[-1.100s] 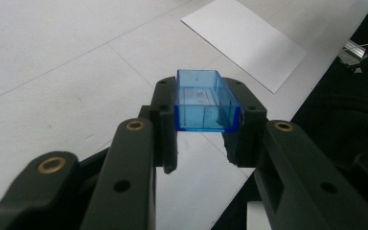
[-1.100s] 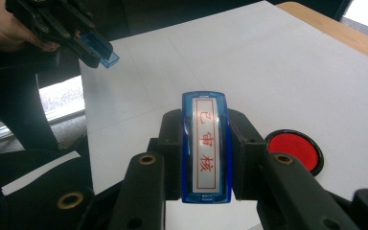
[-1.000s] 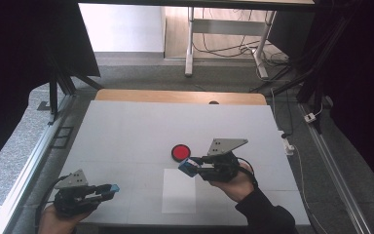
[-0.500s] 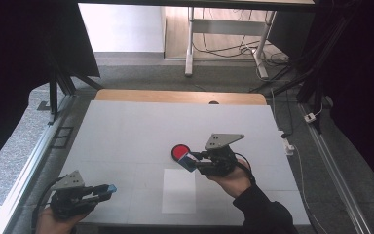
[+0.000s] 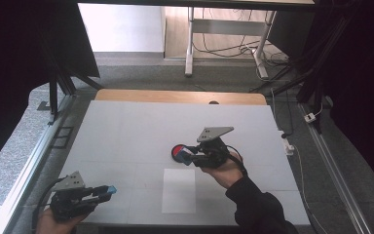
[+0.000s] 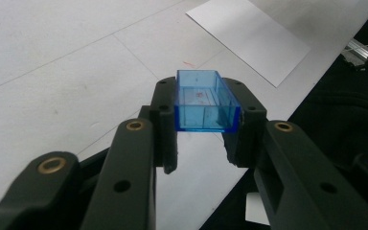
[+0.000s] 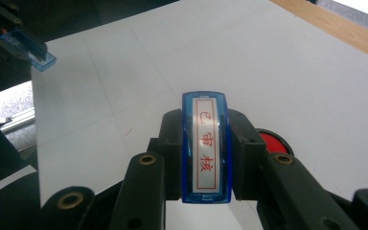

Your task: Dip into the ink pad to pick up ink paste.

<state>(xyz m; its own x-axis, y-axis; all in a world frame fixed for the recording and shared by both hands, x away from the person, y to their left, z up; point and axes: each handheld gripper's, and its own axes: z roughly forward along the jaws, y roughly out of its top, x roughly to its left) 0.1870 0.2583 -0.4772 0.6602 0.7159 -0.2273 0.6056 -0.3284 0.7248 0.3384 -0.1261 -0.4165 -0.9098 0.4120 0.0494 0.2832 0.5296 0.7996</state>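
We hold a blue stamp (image 7: 206,146) clamped in our right gripper (image 5: 191,156), its jaws shut on its sides, and over the last second it has moved left and a little farther up the table, so it now sits just above the red ink pad (image 5: 177,151); inking looks like the step in hand. Our left gripper (image 5: 106,192), unmoved at the near left corner, pinches the stamp's clear blue cap (image 6: 205,100). The white paper (image 5: 178,190) lies near, between both hands, unstamped.
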